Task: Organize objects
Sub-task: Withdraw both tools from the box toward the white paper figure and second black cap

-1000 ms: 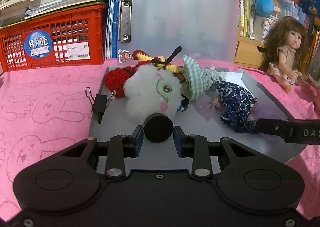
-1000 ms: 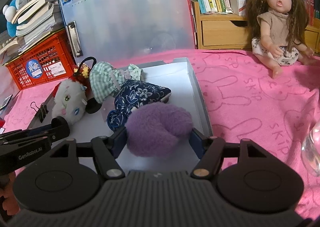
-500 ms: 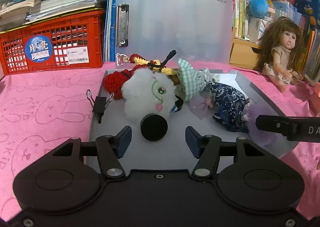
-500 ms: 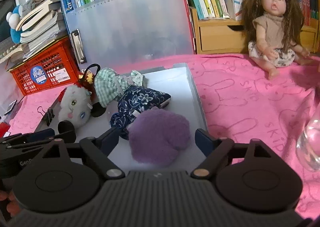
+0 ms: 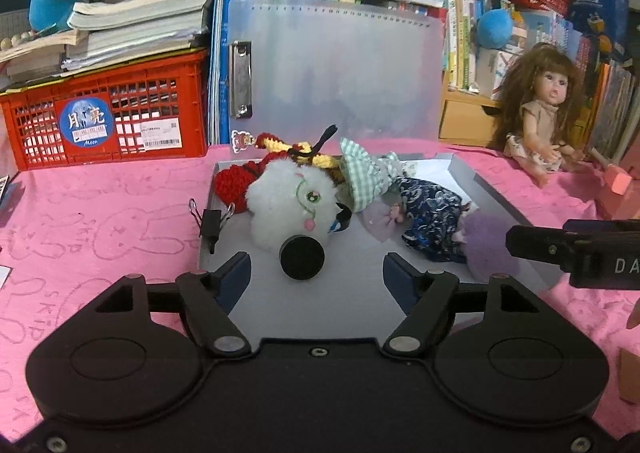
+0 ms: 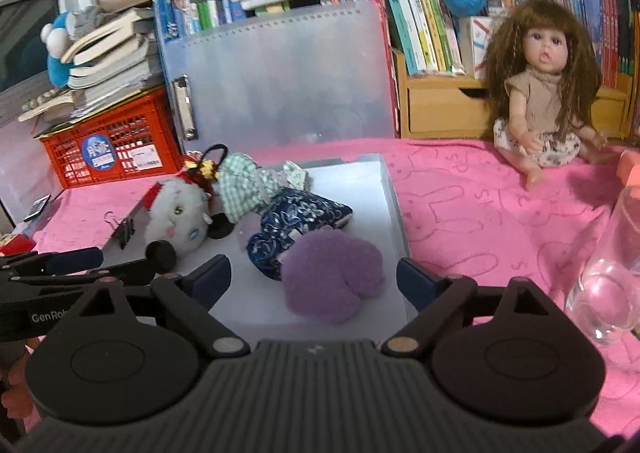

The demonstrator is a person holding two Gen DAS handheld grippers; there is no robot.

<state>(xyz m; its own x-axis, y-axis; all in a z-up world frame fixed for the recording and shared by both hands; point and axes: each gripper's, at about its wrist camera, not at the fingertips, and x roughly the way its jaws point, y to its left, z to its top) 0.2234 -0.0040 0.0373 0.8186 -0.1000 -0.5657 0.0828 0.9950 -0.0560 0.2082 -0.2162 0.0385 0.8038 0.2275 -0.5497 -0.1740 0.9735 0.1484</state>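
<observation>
jaws apart: left gripper (image 5: pixel 317 271), right gripper (image 6: pixel 314 279) | black disc (image 5: pixel 301 257), purple plush (image 6: pixel 332 279) lie free in tray (image 5: pixel 356 265)

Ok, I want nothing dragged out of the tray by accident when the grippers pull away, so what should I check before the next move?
1. Left gripper open, fingers apart from the black disc: ok.
2. Right gripper open, fingers apart from the purple plush: ok.
3. Disc and purple plush lying inside the tray: ok.
4. White plush free of the left fingers: ok.
5. Glass close to the right gripper's right side, a knock risk: not ok.
6. Binder clip on the tray's left edge firmly seated: cannot tell.
</observation>
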